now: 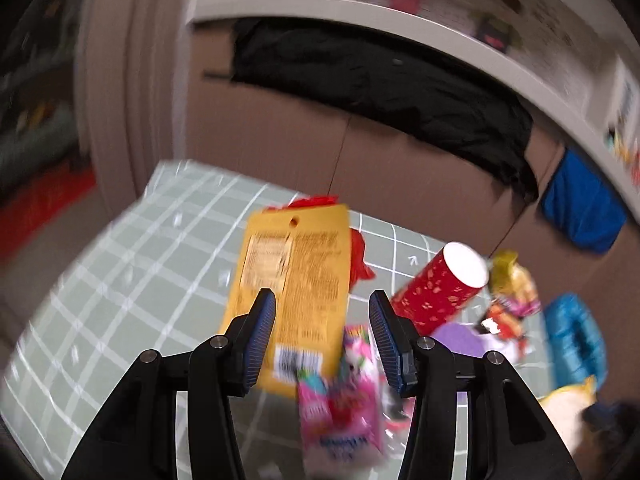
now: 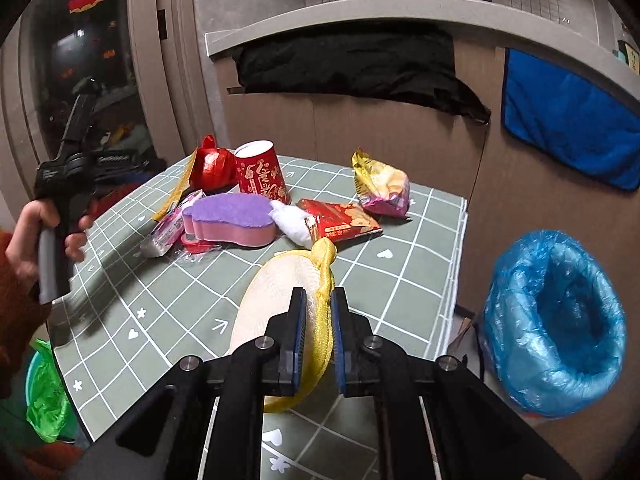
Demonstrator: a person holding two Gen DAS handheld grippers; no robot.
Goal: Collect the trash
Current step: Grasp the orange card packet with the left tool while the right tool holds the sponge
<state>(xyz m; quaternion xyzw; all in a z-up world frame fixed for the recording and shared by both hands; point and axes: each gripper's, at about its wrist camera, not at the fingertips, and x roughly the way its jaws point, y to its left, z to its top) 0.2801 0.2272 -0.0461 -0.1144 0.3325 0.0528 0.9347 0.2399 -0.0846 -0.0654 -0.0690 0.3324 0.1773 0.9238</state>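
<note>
My right gripper (image 2: 318,312) is shut on the yellow band of a white-and-yellow mesh net (image 2: 272,292), held just above the green gridded table (image 2: 392,292). A bin lined with a blue bag (image 2: 556,320) stands open to the right, beside the table. Trash lies at the table's far side: a red paper cup (image 2: 262,174), a purple sponge (image 2: 232,216), a red wrapper (image 2: 344,220) and a yellow snack bag (image 2: 380,188). My left gripper (image 1: 322,306) stands open above an orange packet (image 1: 292,272) and a pink wrapper (image 1: 344,404), holding nothing.
A person's hand (image 2: 28,232) grips the left tool at the table's left edge. A bin with a green bag (image 2: 44,392) sits on the floor lower left. Cardboard panels with a black cloth (image 2: 348,64) and a blue cloth (image 2: 568,120) wall the far side.
</note>
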